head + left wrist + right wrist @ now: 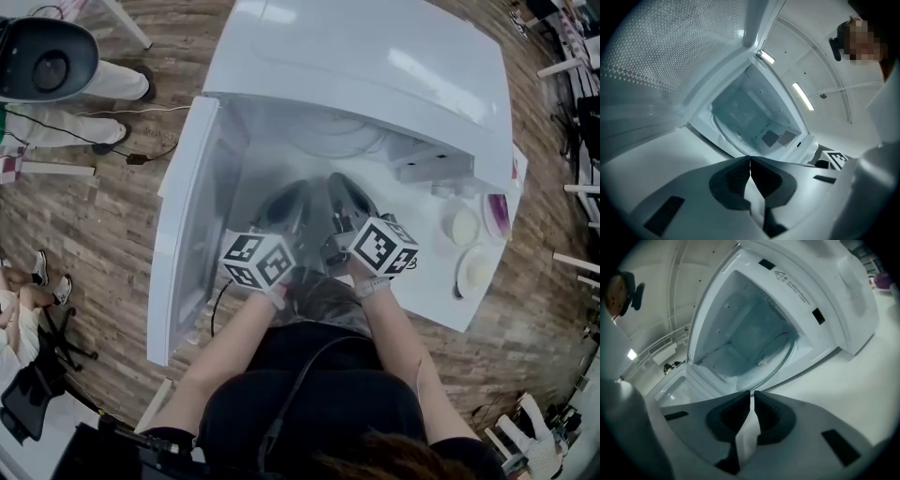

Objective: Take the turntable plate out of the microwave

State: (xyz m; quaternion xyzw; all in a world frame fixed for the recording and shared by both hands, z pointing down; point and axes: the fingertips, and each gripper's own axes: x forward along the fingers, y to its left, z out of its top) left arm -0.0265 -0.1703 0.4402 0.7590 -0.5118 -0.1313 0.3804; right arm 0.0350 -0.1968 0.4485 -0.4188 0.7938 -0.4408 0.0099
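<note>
The white microwave (375, 75) stands on a white table with its door (192, 225) swung open to the left. Inside lies the clear glass turntable plate (765, 357), flat on the cavity floor; its curved rim also shows in the left gripper view (723, 127). My left gripper (286, 202) (750, 159) and right gripper (342, 192) (752, 393) hover side by side just in front of the opening, short of the plate. Both are shut with nothing between their jaws.
On the table (441, 300) right of the microwave stand two pale bowls (461, 225) (475, 270) and a purple-rimmed dish (497, 214). A person's legs (66, 89) stand on the wooden floor at the far left, near a cable.
</note>
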